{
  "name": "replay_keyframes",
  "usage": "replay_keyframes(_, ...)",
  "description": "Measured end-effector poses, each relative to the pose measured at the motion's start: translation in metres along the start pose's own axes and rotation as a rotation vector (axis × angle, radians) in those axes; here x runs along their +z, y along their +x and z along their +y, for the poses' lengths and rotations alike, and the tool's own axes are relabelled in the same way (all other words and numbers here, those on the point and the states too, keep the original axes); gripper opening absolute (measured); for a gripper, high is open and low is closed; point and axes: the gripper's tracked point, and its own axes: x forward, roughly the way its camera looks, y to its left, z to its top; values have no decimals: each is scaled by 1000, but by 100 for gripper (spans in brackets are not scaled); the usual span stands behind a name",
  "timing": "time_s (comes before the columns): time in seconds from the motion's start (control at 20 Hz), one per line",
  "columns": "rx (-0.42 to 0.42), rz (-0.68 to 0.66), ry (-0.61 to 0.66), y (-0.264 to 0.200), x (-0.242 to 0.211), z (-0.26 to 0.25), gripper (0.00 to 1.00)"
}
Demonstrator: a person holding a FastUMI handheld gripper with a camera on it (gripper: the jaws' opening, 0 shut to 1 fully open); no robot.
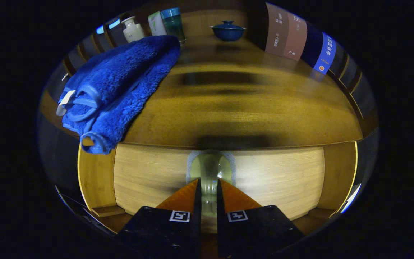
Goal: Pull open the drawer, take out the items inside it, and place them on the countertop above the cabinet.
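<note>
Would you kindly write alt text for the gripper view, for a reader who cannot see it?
The hand-held gripper is closed on the pale handle of a wooden drawer front. On the countertop above lie a folded blue towel, a lidded blue bowl, bottles, a cup and upright books.

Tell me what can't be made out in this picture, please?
- Drawer contents: the drawer front hides them in the gripper view.
- The grip: the gripper has its jaws close around the drawer handle; whether both press on it is unclear.
- Countertop: motion blur smears its surface.
- Book spines: lettering too small.
- Blue towel: it covers the countertop's corner and partly hides the bottles behind.
</note>
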Motion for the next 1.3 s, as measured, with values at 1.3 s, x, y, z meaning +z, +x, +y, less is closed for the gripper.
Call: replay_keyframes(1.3,59,-376,84,-92,181,-22,23)
